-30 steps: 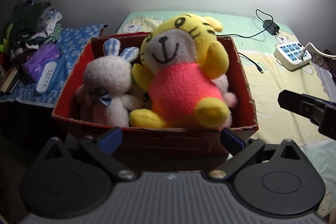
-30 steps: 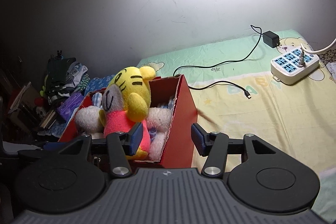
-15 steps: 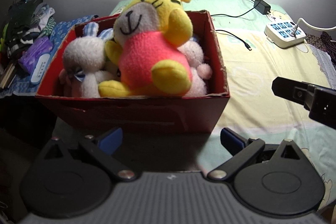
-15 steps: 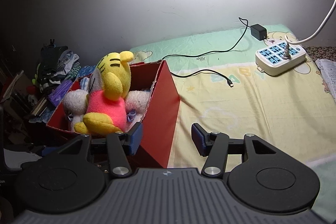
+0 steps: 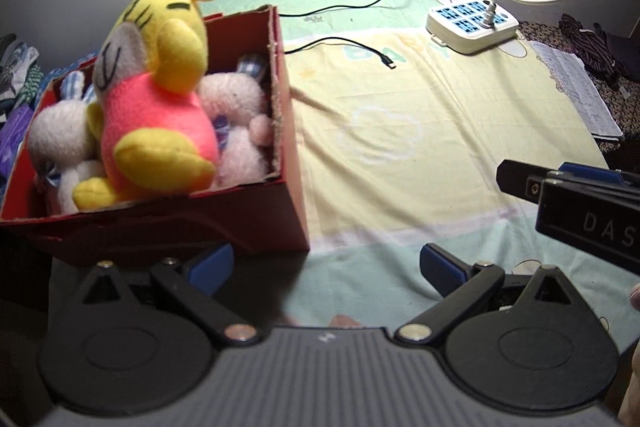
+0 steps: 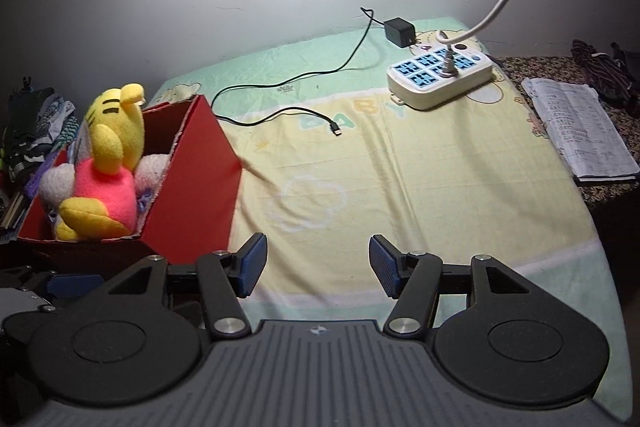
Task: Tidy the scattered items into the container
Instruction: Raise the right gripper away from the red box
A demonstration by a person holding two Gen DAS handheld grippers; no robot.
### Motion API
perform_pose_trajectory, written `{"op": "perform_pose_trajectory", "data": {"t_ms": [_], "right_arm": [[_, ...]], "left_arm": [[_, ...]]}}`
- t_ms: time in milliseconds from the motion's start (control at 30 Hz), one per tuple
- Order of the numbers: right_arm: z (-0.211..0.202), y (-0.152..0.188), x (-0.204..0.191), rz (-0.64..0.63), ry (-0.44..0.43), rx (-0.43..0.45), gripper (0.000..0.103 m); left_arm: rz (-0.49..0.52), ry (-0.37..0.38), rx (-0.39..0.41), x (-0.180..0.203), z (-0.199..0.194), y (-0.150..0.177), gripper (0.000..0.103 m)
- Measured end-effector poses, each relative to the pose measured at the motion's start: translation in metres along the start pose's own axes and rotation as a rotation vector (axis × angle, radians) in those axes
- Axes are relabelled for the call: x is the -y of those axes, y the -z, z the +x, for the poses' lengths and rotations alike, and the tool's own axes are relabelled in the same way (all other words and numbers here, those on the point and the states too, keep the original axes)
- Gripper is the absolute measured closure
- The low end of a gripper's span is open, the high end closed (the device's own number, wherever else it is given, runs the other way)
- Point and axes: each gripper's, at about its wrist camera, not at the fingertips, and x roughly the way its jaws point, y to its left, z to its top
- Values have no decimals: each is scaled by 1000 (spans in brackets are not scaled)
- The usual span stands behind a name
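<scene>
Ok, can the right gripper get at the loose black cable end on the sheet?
Probably yes: right gripper has open, empty jaws, and only bare sheet lies before the cable end.

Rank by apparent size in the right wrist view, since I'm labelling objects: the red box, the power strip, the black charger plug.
1. Red box, though nearness inflates it.
2. Power strip.
3. Black charger plug, clearly smallest.

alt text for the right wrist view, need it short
An open right hand-held gripper, holding nothing, hovers over a yellow-green bedsheet. To its left a red box holds a yellow plush tiger and other soft toys; a power strip lies beyond.
</scene>
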Motion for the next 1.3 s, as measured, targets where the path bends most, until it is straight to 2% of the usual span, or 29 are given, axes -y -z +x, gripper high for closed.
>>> {"op": "perform_pose_trajectory", "data": {"t_ms": [233, 367, 567, 900, 1300], "right_arm": [[9, 3, 21, 34, 104, -50, 43], [12, 5, 28, 35, 165, -62, 43], [17, 4, 25, -4, 218, -65, 36], [27, 6, 5, -68, 184, -98, 35], [35, 15, -39, -179, 129, -132, 33]], "left_arm": [[43, 30, -31, 23, 14, -1, 3], [30, 33, -45, 22, 20, -3, 3], [6, 21, -66, 17, 26, -2, 3], [-67, -8, -89, -9, 27, 8, 3], [-160, -68, -102, -49, 20, 32, 3]]}}
